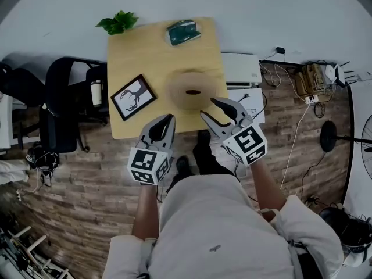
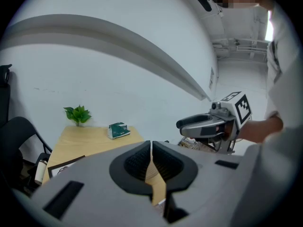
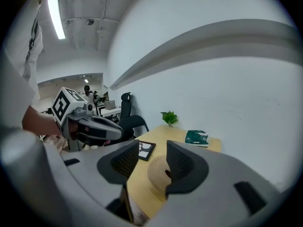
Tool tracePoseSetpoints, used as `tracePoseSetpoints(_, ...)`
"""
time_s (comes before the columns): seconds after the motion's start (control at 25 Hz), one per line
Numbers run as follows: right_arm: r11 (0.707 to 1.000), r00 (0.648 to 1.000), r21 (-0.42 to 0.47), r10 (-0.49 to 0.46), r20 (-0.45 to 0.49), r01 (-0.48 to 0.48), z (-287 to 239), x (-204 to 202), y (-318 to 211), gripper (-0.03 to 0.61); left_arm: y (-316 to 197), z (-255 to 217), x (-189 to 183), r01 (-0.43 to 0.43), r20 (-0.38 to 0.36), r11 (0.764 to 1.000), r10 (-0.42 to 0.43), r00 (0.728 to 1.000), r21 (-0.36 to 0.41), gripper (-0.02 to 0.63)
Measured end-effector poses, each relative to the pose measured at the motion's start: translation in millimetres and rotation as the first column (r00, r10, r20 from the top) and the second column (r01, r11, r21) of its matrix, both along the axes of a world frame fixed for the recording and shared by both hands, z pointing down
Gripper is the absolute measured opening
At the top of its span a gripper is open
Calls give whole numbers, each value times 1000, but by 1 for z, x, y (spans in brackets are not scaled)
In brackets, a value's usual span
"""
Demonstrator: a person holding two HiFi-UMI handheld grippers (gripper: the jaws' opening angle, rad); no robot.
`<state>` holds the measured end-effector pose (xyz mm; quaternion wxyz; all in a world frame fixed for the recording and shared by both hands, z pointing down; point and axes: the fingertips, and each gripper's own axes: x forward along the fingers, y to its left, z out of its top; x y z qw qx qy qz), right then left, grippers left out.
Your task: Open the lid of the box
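A round woven box with a dark knob on its lid sits near the front right of the wooden table; the right gripper view shows the box beyond the jaws. My right gripper hovers just at the box's near right side, apart from it. Its jaws stand open with nothing between them. My left gripper hangs over the table's front edge, left of the box. Its jaws are shut with nothing between them.
A potted plant and a green packet sit at the table's far side. A framed deer picture lies at the front left. A black chair stands left of the table; a white unit and cables lie to the right.
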<state>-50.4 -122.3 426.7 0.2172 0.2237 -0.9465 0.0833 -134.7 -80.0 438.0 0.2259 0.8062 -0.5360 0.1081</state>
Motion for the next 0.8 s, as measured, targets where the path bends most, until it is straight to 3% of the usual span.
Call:
tracePoseSetpoints(0.4,987,988,-50,-153,-37,151,38,-6,-31,195,-30,17,2,110,26,993,-109,994,-44,12)
tracePoseSetpoints(0.8,956,954,-102,-284,-97,274,82,-7,-41,220,-46,37,10,169,39,982,-166,985,-81,12)
